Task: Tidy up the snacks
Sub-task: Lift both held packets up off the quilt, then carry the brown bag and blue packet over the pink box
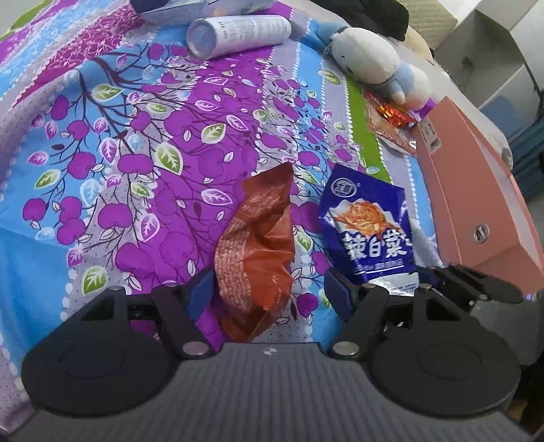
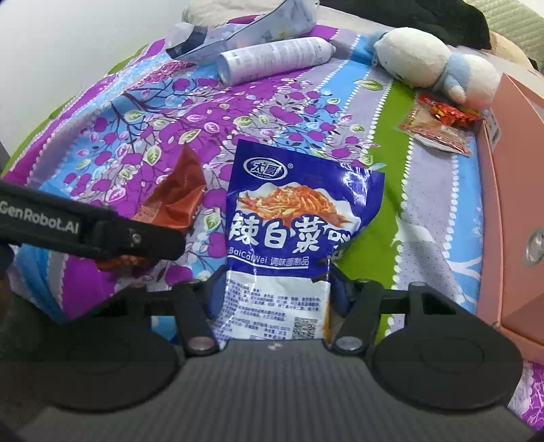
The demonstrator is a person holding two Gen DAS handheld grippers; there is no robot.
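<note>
So right up close, my right gripper (image 2: 273, 289) has the blue snack packet (image 2: 292, 231) between its jaws, and both blue pads are pressed into the packet's lower white part, so it's pinched there. The top of the packet is sticking up and away from me over the bedsheet (image 2: 435, 217). My left gripper (image 1: 268, 289) is spread around the bottom of the crumpled orange snack bag (image 1: 258, 244); the left pad is touching the bag's edge, but there's a clear gap on the right side, so it isn't squeezing anything. In the left wrist view the two packs sit side by side, orange one left, blue one right, both on the purple floral sheet. Just to the right of the blue packet is a pink box (image 1: 476, 204), running along the edge of the bed. Further back, next to the far end of that box, there's a flat clear-wrapped snack (image 2: 438, 132) with a small red wrapped one (image 2: 448, 114) lying on it, touching the foot of a white and blue plush toy (image 2: 438, 64). Beyond that a white spray can (image 1: 238, 34) lies on its side, and behind it some crumpled plastic packaging (image 2: 244, 27) at the far edge.
</note>
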